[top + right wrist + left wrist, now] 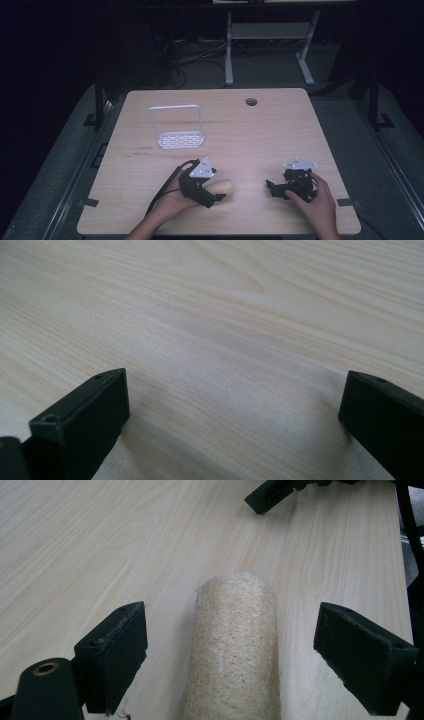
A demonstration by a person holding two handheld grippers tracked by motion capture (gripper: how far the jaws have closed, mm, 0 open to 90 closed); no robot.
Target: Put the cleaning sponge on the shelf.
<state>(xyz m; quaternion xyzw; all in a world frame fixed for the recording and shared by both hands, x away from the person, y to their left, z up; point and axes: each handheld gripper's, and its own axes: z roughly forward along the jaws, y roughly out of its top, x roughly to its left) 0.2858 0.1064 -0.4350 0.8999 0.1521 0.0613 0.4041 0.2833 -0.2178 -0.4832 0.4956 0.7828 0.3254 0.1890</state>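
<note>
High view: your left gripper (216,196) sits near the desk's (280,130) front edge, left of centre, and mostly covers the loofah roll (226,188); just its pale end pokes out on the gripper's right side. Left gripper view: jaws spread wide, loofah roll (235,650) lying flat on the desk (100,545) between them, touching neither pad; its near end is cut off at the bottom of the frame. One black jaw tip of your other gripper (267,497) pokes in at the top edge, the rest cropped. Your right gripper (275,189) rests near the front edge, toward the right corner, your hand (315,202) hiding its back half. Right gripper view: jaws released, bare desk (225,340) between them. White rack (177,127) stands toward the back left, well apart from both grippers; small and dim, detail hard to read.
</note>
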